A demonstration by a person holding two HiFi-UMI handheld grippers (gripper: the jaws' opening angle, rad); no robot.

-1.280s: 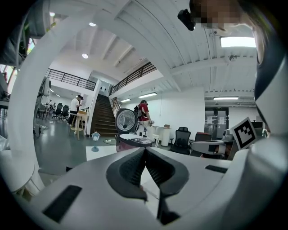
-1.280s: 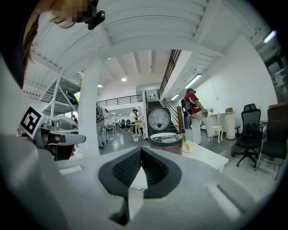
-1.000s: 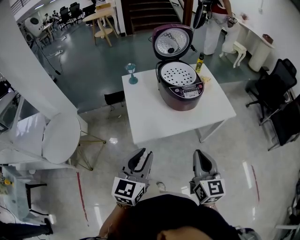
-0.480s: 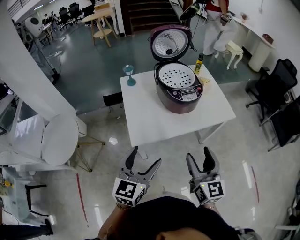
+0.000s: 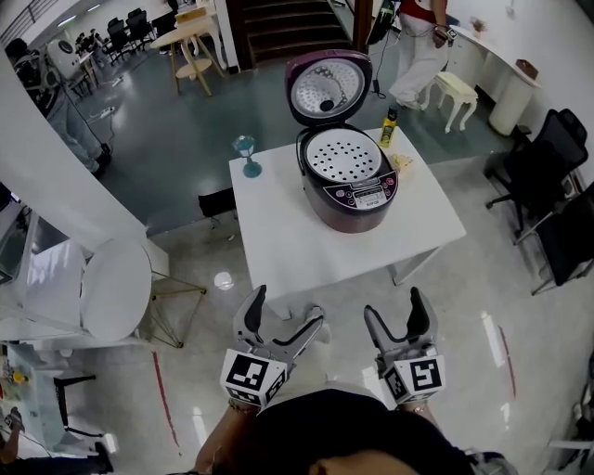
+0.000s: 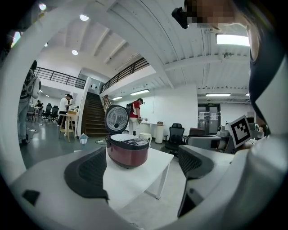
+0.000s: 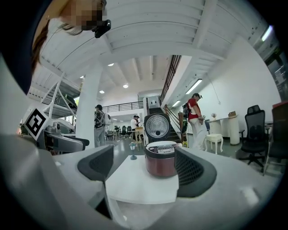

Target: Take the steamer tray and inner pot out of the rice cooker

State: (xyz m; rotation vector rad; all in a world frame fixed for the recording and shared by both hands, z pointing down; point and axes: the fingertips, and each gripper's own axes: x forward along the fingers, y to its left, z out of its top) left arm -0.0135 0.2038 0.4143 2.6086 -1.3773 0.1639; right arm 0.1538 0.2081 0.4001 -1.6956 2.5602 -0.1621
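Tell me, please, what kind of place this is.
Probably a large open office or workshop hall: office chairs at the right, a staircase at the back, and a lone table bearing a rice cooker.

Perforated steamer tray (image 5: 343,155) seated in open rice cooker (image 5: 360,206).

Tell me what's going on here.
A person stands short of the table, holding a left hand-held gripper and a right hand-held gripper. Both have just been opening their jaws, and nothing is between them. The rice cooker sits on the table with its lid up and the steamer tray still inside. Nothing has been taken out yet.
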